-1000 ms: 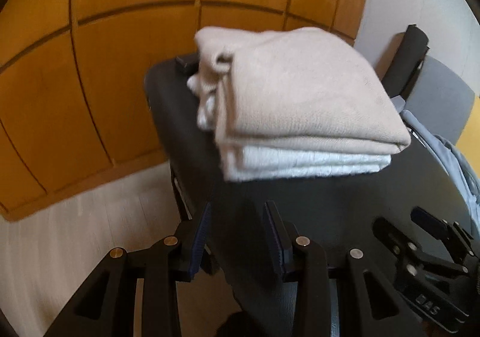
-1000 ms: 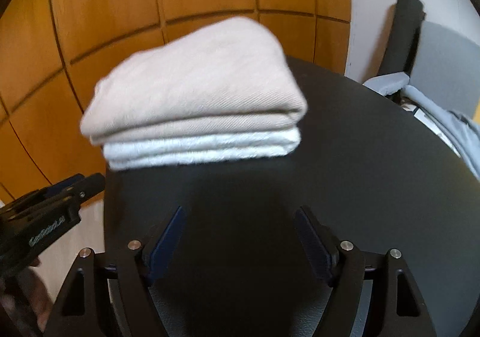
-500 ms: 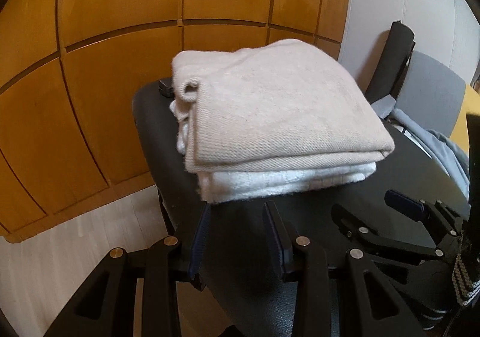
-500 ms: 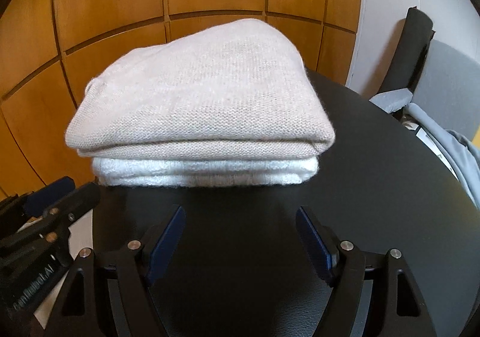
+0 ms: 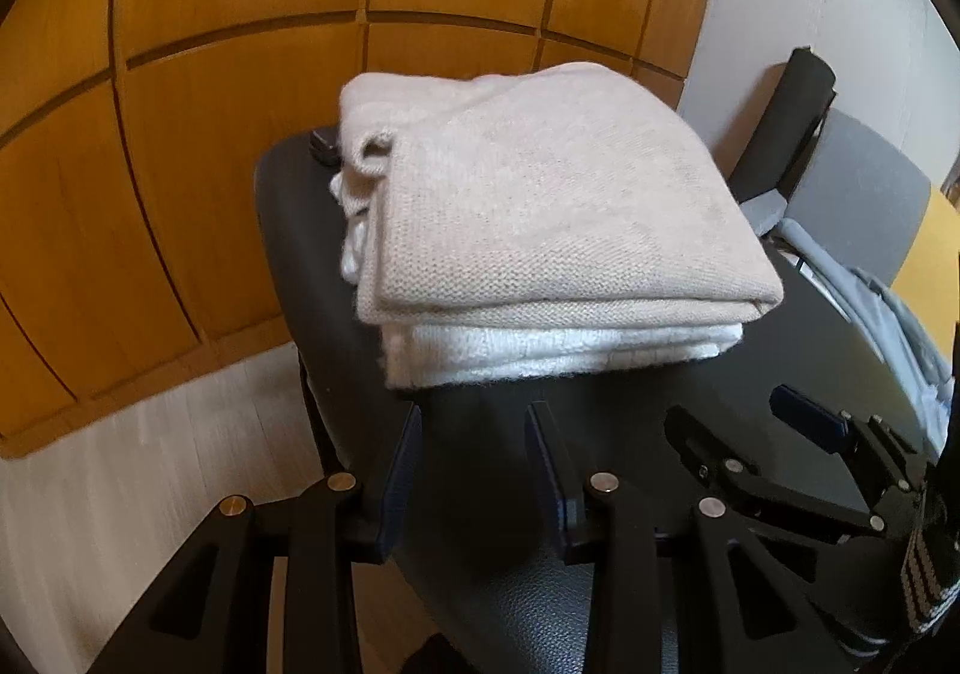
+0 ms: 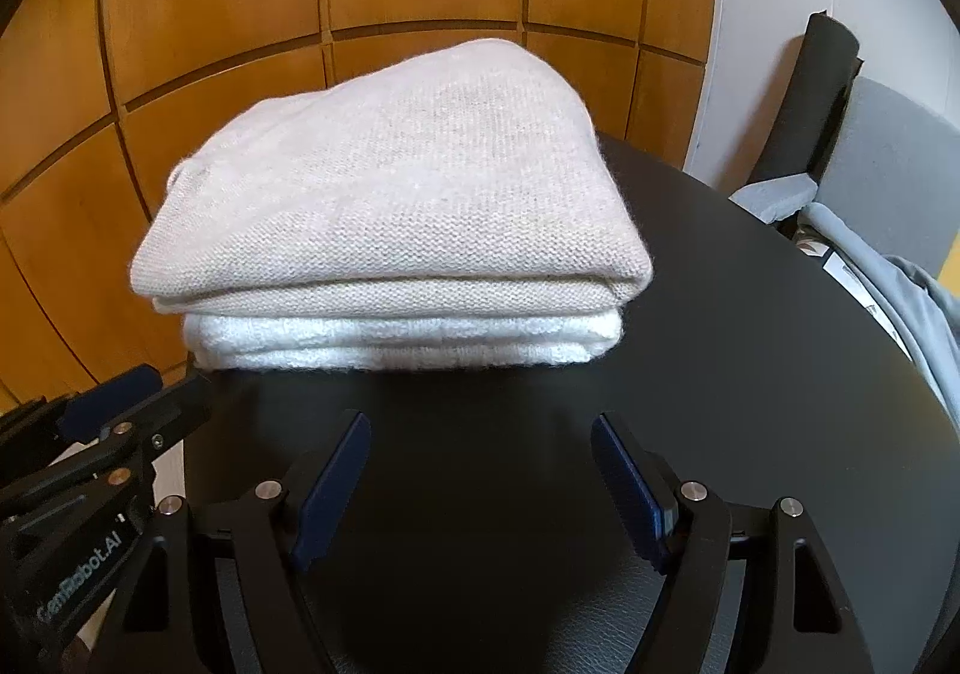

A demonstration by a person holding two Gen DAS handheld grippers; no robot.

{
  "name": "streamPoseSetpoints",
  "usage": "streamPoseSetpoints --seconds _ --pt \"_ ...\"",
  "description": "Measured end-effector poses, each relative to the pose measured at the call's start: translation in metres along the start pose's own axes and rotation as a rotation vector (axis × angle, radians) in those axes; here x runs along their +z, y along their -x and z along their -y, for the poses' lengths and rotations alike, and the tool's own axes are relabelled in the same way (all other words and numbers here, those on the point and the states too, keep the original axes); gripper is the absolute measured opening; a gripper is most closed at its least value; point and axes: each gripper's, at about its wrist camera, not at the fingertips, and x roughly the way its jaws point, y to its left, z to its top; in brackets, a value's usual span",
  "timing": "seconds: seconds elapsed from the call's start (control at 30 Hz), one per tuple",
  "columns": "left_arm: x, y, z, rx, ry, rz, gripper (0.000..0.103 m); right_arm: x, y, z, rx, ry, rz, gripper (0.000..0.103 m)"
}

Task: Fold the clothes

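Both tongs, left tongs (image 5: 471,470) and right tongs (image 6: 480,479), gape empty at frame bottom; 2 folded sweaters, beige sweater (image 6: 396,194) over white sweater (image 6: 402,341), stacked mid-frame on the table (image 6: 720,374), likely finished.

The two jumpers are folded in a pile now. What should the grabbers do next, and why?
Probably reach for the grey garment lying at the table's right edge. The beige sweater already sits folded on the white sweater, and both the left gripper and right gripper are open and empty, short of the pile, so that stack looks finished.
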Motion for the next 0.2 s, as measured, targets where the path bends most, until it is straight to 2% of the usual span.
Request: streamPoseSetpoints --seconds 0.2 --pt "-0.0052 0.0031 0.0031 0.019 -0.023 0.041 0.036 -0.0002 0.0001 -0.0018 -0.001 0.005 -0.005 0.077"
